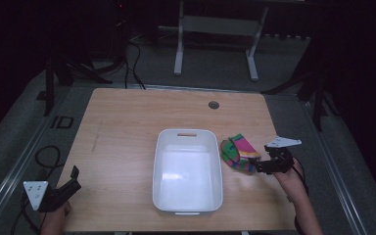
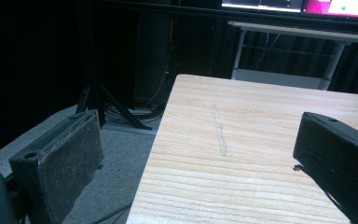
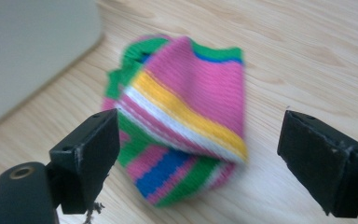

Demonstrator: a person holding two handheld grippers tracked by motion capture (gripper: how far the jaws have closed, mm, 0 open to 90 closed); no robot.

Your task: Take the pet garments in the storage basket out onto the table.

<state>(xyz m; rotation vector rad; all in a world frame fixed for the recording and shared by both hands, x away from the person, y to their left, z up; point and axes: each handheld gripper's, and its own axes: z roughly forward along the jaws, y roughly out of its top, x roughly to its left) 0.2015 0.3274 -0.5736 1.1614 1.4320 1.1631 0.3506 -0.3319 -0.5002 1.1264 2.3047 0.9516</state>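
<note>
1. Black pads of the right tongs point(image 3: 191, 158) stand wide apart in the right gripper view, with the striped knitted cloth point(image 3: 182, 121) lying on the wood between and just beyond them, touched by neither pad; nothing is held.
2. Seen from the high view, the cloth point(image 1: 238, 152) lies crumpled near the right edge of the surface point(image 1: 122, 127), just beside the right wall of the white bin point(image 1: 188, 171); the right tongs point(image 1: 260, 165) point at it from the right.
3. Left tongs point(image 1: 73, 177) rest at the front left corner of the surface, also wide and empty, well apart from the cloth; the left gripper view looks along the bare left edge point(image 2: 158, 154).
4. Risks, as I judge them: the cloth is soft and folded in layers, so a closing grip may catch only the top fold and let the rest trail or drop short of the bin; a low approach could push the bundle against the bin wall and shove the bin; a pad could snag a knit loop on release.
5. Surface: pale wood grain, a round cable hole point(image 1: 214, 105) near the far edge, a faint scratch point(image 2: 219, 130) toward the left side.
6. Room: dim; grey floor point(image 1: 215, 58); black cables point(image 1: 132, 63) and dark stands beyond the far edge; a white table frame point(image 1: 215, 29) farther back.
</note>
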